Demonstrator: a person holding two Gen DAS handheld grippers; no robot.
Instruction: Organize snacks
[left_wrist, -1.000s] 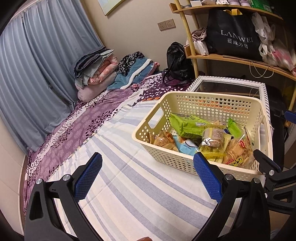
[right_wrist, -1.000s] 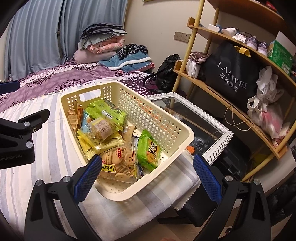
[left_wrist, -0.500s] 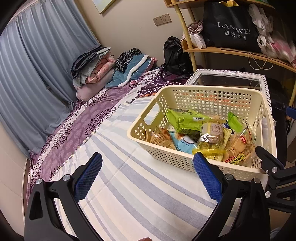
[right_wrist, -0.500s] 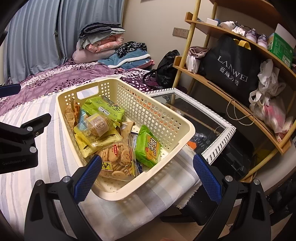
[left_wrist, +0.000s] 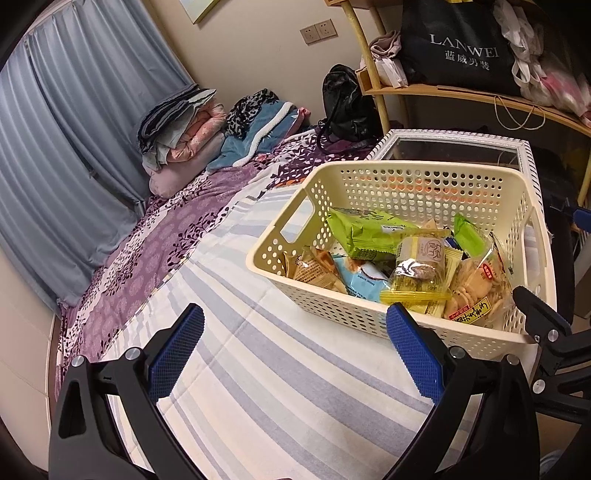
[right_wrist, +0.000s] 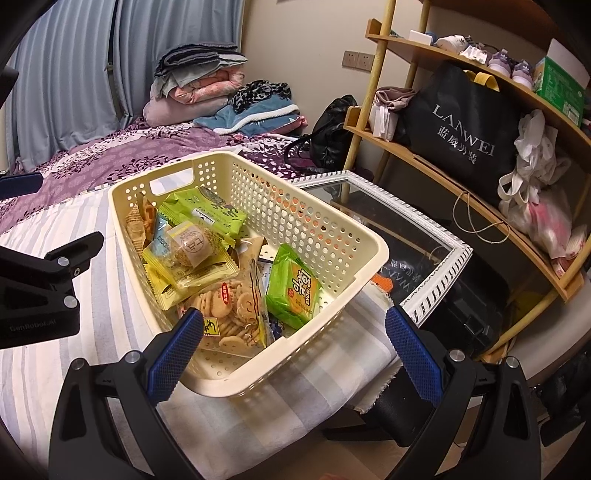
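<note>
Cream plastic basket (right_wrist: 343, 236) of snacks (right_wrist: 225, 310) on the striped bed (left_wrist: 258, 387).
Left gripper (left_wrist: 295, 354) hovers at its seven o'clock, right gripper (right_wrist: 295, 350) at its five; both jaws gape wide, empty.

Buried under the top layer of packets in the basket (right_wrist: 369, 254), with only corners showing: a pale blue packet (left_wrist: 360, 280) and small wafer packs (right_wrist: 136, 227). Cut off by the right edge of the left wrist view: most of the right gripper (left_wrist: 546, 332). Hidden behind the basket wall: something orange (left_wrist: 424, 186), perhaps a box. Too small to read: print on the rice cracker bag (right_wrist: 231, 306).
</note>
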